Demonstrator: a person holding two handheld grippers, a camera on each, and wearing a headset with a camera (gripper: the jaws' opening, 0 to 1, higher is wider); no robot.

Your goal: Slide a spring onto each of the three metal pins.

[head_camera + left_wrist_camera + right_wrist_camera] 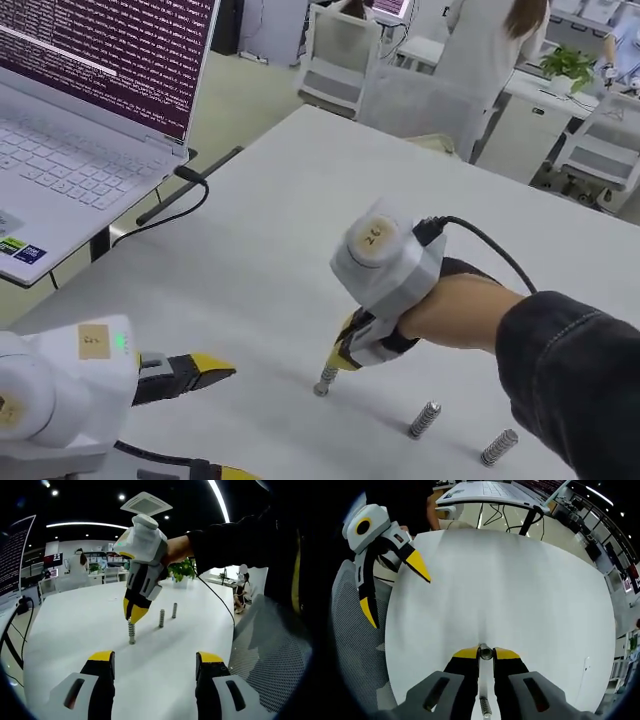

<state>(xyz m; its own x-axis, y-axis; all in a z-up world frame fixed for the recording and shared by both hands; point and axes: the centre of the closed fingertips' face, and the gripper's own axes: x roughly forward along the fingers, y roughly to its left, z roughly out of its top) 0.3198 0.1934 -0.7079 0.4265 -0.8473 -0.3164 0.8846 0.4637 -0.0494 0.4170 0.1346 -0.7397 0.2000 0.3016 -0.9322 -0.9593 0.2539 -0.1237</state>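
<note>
Room ahead of the right gripper [338,360]
Bare table [520,590] ahead of it, where it is clamped on a spring [131,630]; 2 sprung pins [424,420] [498,447] stand behind its jaws, the wide-open left gripper [400,602] hangs to its left, a laptop [490,490] far ahead.

head view: high over the bench, facing forward and down across white table [250,220], laptop [80,120] at left | left gripper view: low, near level, facing right gripper [132,619] close ahead | right gripper view: tipped steeply down, very near table, left gripper [400,602] at left | shared by all three: spring [323,383], table
</note>
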